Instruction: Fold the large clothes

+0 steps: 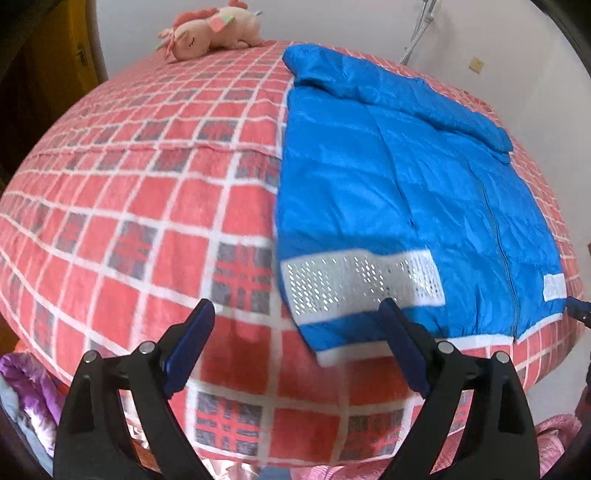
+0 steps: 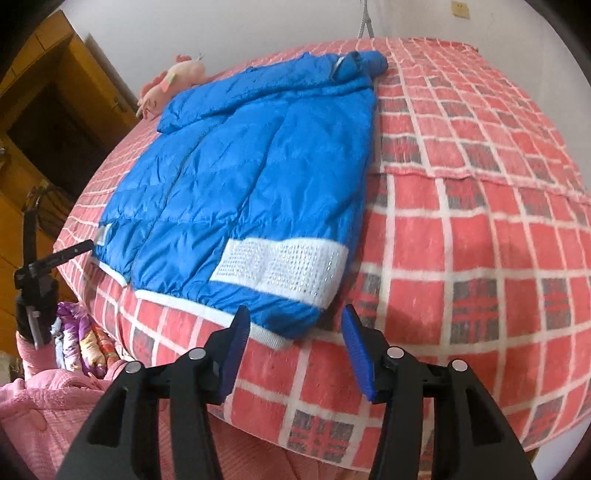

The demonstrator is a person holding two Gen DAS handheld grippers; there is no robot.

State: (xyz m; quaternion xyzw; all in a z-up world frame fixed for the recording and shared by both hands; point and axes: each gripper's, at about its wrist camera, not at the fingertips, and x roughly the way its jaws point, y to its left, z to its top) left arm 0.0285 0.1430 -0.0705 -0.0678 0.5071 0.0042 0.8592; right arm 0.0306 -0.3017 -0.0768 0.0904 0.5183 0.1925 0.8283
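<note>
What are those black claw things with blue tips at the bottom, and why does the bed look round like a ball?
They are two pinching tools a person holds, one per hand. A camera on each looks along its fingers, and its lens bends everything round. One picture shows the left gripper, the other the right gripper. Both are open, holding nothing. On the red checked blanket lies a puffy blue jacket with a white mesh patch, waiting to be folded. A pink plush toy rests at the far end.

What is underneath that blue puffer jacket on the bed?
The blue puffer jacket lies flat on a red plaid blanket, whose checks show all around it. Whatever lies directly beneath the jacket is covered, so anything tucked there cannot be seen.
</note>
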